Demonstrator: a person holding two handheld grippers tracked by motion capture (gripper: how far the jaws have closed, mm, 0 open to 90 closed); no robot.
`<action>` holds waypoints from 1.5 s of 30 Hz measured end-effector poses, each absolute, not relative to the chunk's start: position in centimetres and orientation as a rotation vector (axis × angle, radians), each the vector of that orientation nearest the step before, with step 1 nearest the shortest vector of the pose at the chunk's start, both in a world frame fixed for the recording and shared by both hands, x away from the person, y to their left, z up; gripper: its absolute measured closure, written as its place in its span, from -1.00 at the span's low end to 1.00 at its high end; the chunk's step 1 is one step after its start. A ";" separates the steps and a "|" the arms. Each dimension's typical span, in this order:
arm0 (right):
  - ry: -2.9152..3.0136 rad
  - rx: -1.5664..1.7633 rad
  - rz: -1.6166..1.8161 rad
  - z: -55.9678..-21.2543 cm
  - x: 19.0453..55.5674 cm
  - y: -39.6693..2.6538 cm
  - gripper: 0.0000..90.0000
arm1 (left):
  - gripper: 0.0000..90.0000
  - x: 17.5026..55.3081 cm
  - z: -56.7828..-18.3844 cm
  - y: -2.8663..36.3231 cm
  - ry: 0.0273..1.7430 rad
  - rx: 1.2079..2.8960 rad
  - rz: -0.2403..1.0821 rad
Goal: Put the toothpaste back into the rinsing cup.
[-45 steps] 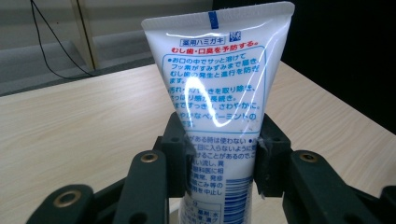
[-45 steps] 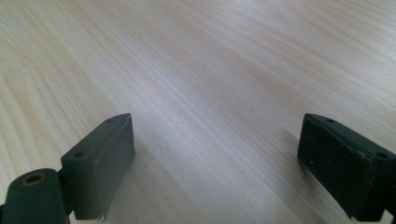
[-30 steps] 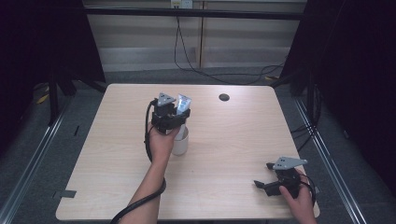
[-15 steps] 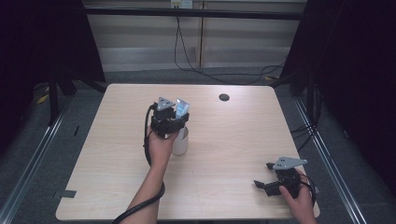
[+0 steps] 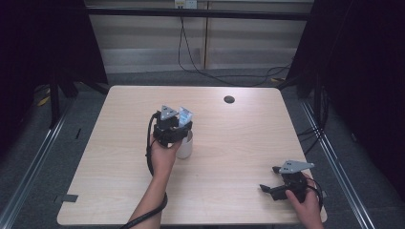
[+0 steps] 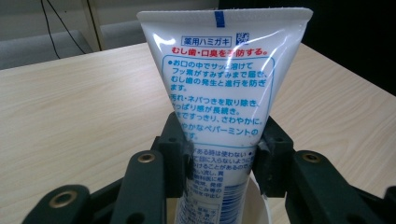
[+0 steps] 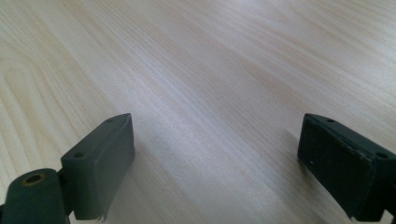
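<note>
A white toothpaste tube (image 6: 219,88) with blue and red print stands crimped end up, and my left gripper (image 6: 219,154) is shut on its lower half. The tube's lower end sits inside a white cup (image 6: 259,205). In the high view the left gripper (image 5: 175,125) is over the white cup (image 5: 185,148) at the table's middle, with the tube's (image 5: 185,115) end sticking up. My right gripper (image 5: 270,187) rests low near the front right corner, open, with bare wood between its pads (image 7: 100,163).
The light wooden table (image 5: 248,138) has a dark round cable hole (image 5: 229,99) near its far edge. Metal rails run along the floor on both sides, and cables hang behind the table.
The left gripper with the tube has dropped slightly toward the cup. The right gripper has stayed in place.
</note>
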State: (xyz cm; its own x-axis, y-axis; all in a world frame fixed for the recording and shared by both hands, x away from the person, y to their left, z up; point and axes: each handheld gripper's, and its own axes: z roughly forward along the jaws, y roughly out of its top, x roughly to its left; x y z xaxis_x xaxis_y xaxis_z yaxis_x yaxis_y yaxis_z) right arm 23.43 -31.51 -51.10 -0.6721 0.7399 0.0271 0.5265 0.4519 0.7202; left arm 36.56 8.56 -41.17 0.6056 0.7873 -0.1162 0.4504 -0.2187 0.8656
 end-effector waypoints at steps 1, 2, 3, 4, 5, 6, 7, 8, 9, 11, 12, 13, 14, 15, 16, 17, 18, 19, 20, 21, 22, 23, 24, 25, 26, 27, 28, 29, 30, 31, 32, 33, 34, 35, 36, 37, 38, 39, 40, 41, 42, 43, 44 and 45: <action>2.415 1.086 1.044 -51.1 23.4 -31.5 -0.77 | 0.37 36.5 -41.2 8.6 1.001 1.858 0.433; 2.415 1.085 1.044 -51.1 23.4 -31.5 -0.77 | 0.37 36.4 -41.3 8.6 1.001 1.859 0.435; 2.415 1.086 1.044 -51.1 23.4 -31.5 -0.77 | 0.37 36.3 -41.3 8.6 1.000 1.858 0.440; 2.415 1.085 1.044 -51.1 23.4 -31.5 -0.77 | 0.37 36.3 -41.4 8.7 0.995 1.864 0.442; 2.415 1.085 1.044 -51.1 23.4 -31.5 -0.77 | 0.36 36.2 -41.4 8.6 0.999 1.860 0.441; 2.415 1.086 1.044 -51.1 23.4 -31.5 -0.77 | 0.36 36.2 -41.4 8.6 0.995 1.864 0.441; 2.414 1.085 1.044 -51.1 23.4 -31.5 -0.77 | 0.36 36.1 -41.4 8.6 0.999 1.865 0.438; 2.415 1.086 1.044 -51.1 23.4 -31.5 -0.77 | 0.36 36.1 -41.5 8.6 0.998 1.866 0.437; 2.414 1.086 1.044 -51.1 23.4 -31.5 -0.77 | 0.36 36.1 -41.5 8.6 0.994 1.871 0.436; 2.414 1.086 1.045 -51.1 23.4 -31.5 -0.77 | 0.35 36.0 -41.6 8.6 0.996 1.876 0.438; 2.415 1.086 1.045 -51.1 23.5 -31.5 -0.77 | 0.35 35.9 -41.7 8.5 1.000 1.878 0.440; 2.415 1.086 1.045 -51.1 23.5 -31.5 -0.77 | 0.35 35.9 -41.8 8.5 1.001 1.880 0.438; 2.415 1.086 1.045 -51.1 23.5 -31.5 -0.77 | 0.35 35.8 -41.8 8.5 0.999 1.881 0.440; 2.415 1.086 1.045 -51.1 23.5 -31.5 -0.77 | 0.35 35.8 -41.9 8.4 1.001 1.883 0.441; 2.415 1.086 1.045 -51.1 23.5 -31.5 -0.77 | 0.35 35.8 -42.0 8.4 0.997 1.896 0.441; 2.415 1.084 1.045 -51.1 23.5 -31.5 -0.77 | 0.34 35.7 -42.1 8.4 1.000 1.891 0.441; 2.415 1.084 1.045 -51.1 23.5 -31.5 -0.77 | 0.34 35.7 -42.1 8.3 1.003 1.890 0.437; 2.415 1.084 1.045 -51.1 23.5 -31.4 -0.77 | 0.34 35.6 -42.2 8.3 0.999 1.896 0.439; 2.415 1.086 1.045 -51.1 23.5 -31.4 -0.77 | 0.34 35.6 -42.2 8.3 1.001 1.892 0.439; 2.415 1.085 1.045 -51.1 23.5 -31.4 -0.77 | 0.34 35.6 -42.3 8.4 0.997 1.897 0.440; 2.415 1.085 1.046 -51.1 23.5 -31.4 -0.77 | 0.34 35.5 -42.3 8.4 0.995 1.899 0.441; 2.415 1.088 1.042 -51.1 23.5 -31.4 -0.77 | 0.34 35.5 -42.4 8.4 0.997 1.898 0.440; 2.416 1.087 1.042 -51.1 23.5 -31.4 -0.77 | 0.34 35.4 -42.4 8.4 0.995 1.902 0.442; 2.416 1.085 1.041 -51.1 23.5 -31.4 -0.77 | 0.34 35.4 -42.4 8.3 0.997 1.900 0.440; 2.416 1.085 1.041 -51.1 23.5 -31.4 -0.77 | 0.34 35.4 -42.5 8.4 0.995 1.907 0.440; 2.416 1.085 1.042 -51.1 23.5 -31.4 -0.77 | 0.33 35.3 -42.5 8.4 0.996 1.904 0.444; 2.416 1.085 1.041 -51.1 23.5 -31.4 -0.77 | 0.33 35.2 -42.6 8.4 0.993 1.903 0.446; 2.416 1.086 1.044 -51.1 23.5 -31.4 -0.77 | 0.33 35.2 -42.6 8.4 0.994 1.907 0.446; 2.416 1.084 1.045 -51.1 23.5 -31.4 -0.77 | 0.33 35.1 -42.7 8.4 0.996 1.904 0.441; 2.416 1.085 1.041 -51.1 23.5 -31.4 -0.77 | 0.33 35.0 -42.8 8.4 0.999 1.905 0.441; 2.416 1.086 1.044 -51.1 23.5 -31.4 -0.77 | 0.33 35.0 -42.9 8.4 0.996 1.912 0.441; 2.416 1.084 1.045 -51.1 23.5 -31.4 -0.77 | 0.33 35.0 -43.0 8.4 0.992 1.921 0.441; 2.416 1.085 1.042 -51.1 23.5 -31.4 -0.77 | 0.32 34.9 -43.1 8.5 0.995 1.925 0.443; 2.417 1.084 1.044 -51.1 23.5 -31.4 -0.77 | 0.32 34.9 -43.2 8.5 0.993 1.930 0.447; 2.417 1.084 1.045 -51.1 23.5 -31.4 -0.77 | 0.32 34.9 -43.3 8.5 0.997 1.927 0.445; 2.416 1.085 1.042 -51.1 23.5 -31.4 -0.77 | 0.32 34.8 -43.3 8.5 0.994 1.933 0.445; 2.417 1.084 1.045 -51.1 23.5 -31.4 -0.77 | 0.32 34.8 -43.4 8.5 0.995 1.930 0.442; 2.417 1.085 1.045 -51.1 23.5 -31.4 -0.77 | 0.32 34.8 -43.4 8.5 0.998 1.931 0.443; 2.417 1.084 1.045 -51.1 23.5 -31.4 -0.77 | 0.32 34.8 -43.4 8.5 0.997 1.933 0.443; 2.417 1.084 1.045 -51.1 23.5 -31.4 -0.77 | 0.31 34.7 -43.4 8.5 0.994 1.936 0.445; 2.417 1.083 1.045 -51.1 23.5 -31.4 -0.77 | 0.31 34.7 -43.4 8.5 0.986 1.943 0.449; 2.418 1.083 1.046 -51.1 23.5 -31.4 -0.77 | 0.30 34.7 -43.4 8.5 0.984 1.945 0.447; 2.418 1.083 1.045 -51.1 23.5 -31.4 -0.77 | 0.30 34.7 -43.4 8.6 0.984 1.946 0.444; 2.418 1.083 1.045 -51.1 23.5 -31.4 -0.77 | 0.29 34.7 -43.5 8.6 0.987 1.942 0.439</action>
State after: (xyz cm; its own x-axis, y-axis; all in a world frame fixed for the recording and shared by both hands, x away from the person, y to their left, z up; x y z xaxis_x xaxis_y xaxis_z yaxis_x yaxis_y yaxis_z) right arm 23.51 -31.38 -51.10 -0.6744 0.7379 0.0276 0.5258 0.4536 0.7196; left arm 34.67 8.57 -43.46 0.6204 0.7806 -0.0756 0.4664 -0.2897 0.8358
